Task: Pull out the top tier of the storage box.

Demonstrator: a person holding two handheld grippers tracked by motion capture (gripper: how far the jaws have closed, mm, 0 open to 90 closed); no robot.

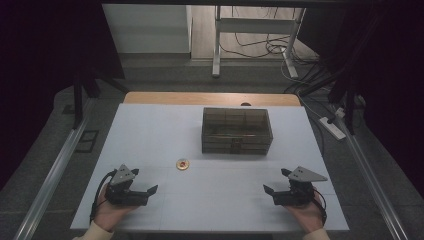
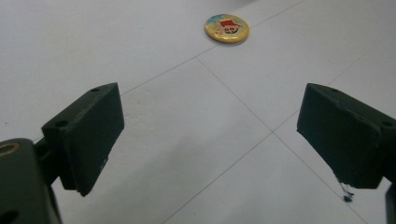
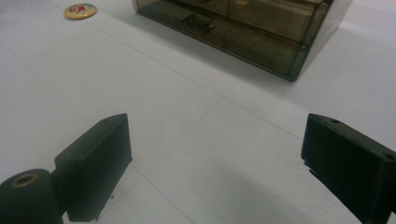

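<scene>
Claws, left (image 1: 150,192) and right (image 1: 268,192), both spread near the table's (image 1: 150,130) front edge, badge (image 1: 183,164) between, ahead.

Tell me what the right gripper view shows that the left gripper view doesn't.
The right gripper view adds the smoky clear box with its front latch, closed, beyond the open right gripper. The left gripper view adds the badge's printed face in close detail, ahead of the open left gripper. Both share the round yellow badge and the white table.

- white table (image 1: 150,135) with thin seam lines, wooden strip along its far edge
- smoky clear drawer box (image 1: 237,130) toward the far middle
- round yellow badge (image 1: 183,164) lying flat nearer the front
</scene>
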